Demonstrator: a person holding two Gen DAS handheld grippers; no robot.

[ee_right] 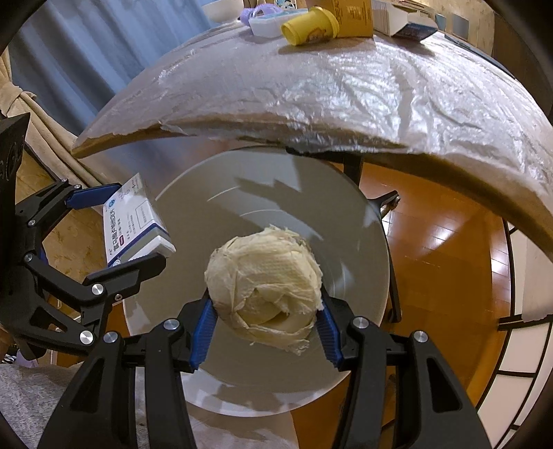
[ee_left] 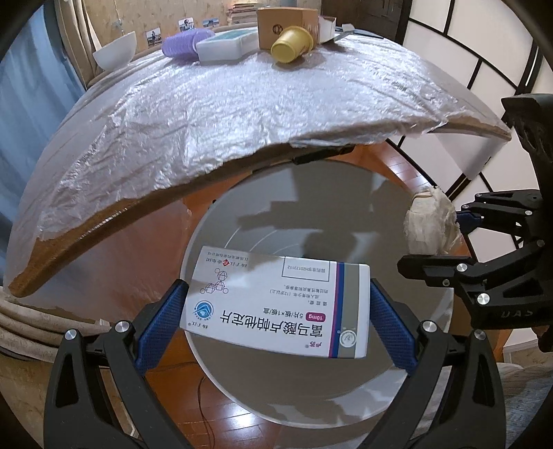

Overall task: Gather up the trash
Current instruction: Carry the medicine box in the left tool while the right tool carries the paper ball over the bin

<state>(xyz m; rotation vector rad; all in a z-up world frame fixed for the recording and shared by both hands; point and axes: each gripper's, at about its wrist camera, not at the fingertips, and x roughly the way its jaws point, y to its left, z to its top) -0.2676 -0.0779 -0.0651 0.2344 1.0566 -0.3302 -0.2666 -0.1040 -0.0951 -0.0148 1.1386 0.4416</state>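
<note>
Both pairs of tongs hang over one round grey bin (ee_left: 242, 221) standing on the wooden floor (ee_right: 439, 241) just off the edge of the foil-covered desk (ee_left: 242, 114). The left tongs (ee_left: 276, 311) are clamped on a white medicine box (ee_left: 280, 304), and only the left view lets you see its printed face; from the right it is one slanted edge. The right tongs (ee_right: 266, 311) are closed on one crumpled wad of tissue (ee_right: 266, 283), seen whole in the right view and half cut off by the black frame in the left. At the desk's far end I count one yellow cup (ee_left: 292, 45) on its side, one cardboard box (ee_left: 276, 26), one white bowl (ee_left: 115, 51), one purple ribbed thing (ee_left: 181, 45) and one flat white box (ee_left: 224, 46); the right view adds an opened carton (ee_right: 404, 20), partly cropped.
</note>
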